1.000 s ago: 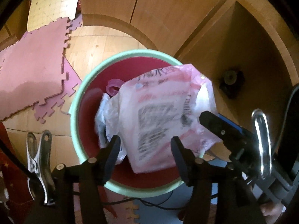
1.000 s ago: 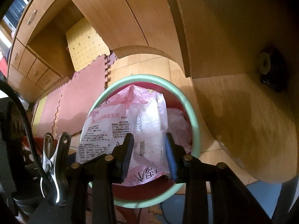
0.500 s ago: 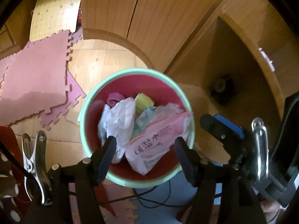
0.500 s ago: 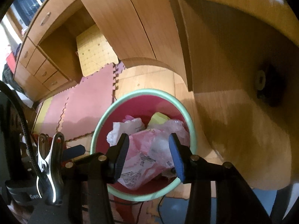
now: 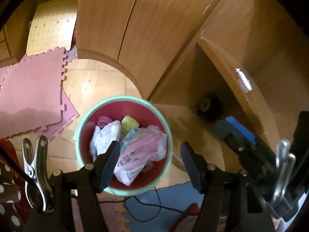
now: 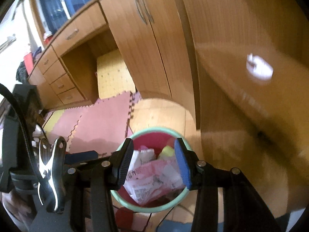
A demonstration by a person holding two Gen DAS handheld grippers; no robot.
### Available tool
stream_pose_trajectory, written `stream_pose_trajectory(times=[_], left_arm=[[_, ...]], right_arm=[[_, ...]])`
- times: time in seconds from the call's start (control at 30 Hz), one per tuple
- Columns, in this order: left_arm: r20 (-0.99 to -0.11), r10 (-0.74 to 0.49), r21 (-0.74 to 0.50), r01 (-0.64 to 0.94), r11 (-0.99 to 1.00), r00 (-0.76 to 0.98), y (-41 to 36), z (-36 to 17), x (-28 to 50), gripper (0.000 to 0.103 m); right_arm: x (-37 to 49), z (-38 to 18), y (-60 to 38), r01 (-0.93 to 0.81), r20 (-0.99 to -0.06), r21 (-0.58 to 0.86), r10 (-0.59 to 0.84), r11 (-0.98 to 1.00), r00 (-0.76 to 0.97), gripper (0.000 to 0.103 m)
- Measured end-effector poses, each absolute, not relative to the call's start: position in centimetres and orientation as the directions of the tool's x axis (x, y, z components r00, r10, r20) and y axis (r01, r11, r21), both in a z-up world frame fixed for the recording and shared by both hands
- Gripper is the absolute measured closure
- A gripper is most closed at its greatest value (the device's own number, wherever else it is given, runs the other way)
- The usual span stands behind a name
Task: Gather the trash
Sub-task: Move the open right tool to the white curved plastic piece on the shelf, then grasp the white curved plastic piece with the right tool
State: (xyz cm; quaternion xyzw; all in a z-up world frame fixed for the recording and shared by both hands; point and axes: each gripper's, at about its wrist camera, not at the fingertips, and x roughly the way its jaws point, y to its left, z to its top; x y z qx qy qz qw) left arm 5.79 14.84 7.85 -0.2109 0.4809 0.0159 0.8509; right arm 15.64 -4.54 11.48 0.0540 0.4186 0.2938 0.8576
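Left wrist view: your left gripper [image 5: 149, 164] gapes empty above the bin [image 5: 85, 123]; pink wrapper [image 5: 135, 160] lies inside. Your right gripper [image 6: 152, 164], half open, also holds nothing.

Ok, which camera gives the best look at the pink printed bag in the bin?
Left wrist view: the pink printed bag lies mostly unobstructed. In the right wrist view, that gripper's fingers frame it, hiding its edges.
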Motion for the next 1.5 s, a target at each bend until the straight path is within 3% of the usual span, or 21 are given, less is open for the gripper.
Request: stream_pose_trajectory(times=[0.27,0.8,1.2,1.5], left_arm=[[-0.805,-0.166,-0.336,-0.206,0.919,0.570,13.4,9.7,6.5,0.035],[-0.735,-0.188,-0.363,-0.145,0.920,0.652,10.6,13.2,8.1,0.034],[-0.724,-0.259,-0.394,-0.075,0.916,0.640,7.2,13.0,11.4,0.034],[-0.761,-0.206,-0.356,-0.130,0.926,0.615,9.6,11.2,11.6,0.034]], right_arm=[[14.8,14.9,-5.8,-0.474,-0.610,0.326,0.564,0.818,0.556,0.058],[16.5,17.5,-12.9,-0.304,-0.548,0.391,0.485,0.869,0.682,0.058],[22.1,15.8,-17.2,-0.094,-0.647,0.365,0.325,0.926,0.690,0.058],[26.0,14.0,-17.6,-0.070,-0.688,0.383,0.335,0.921,0.644,0.058]])
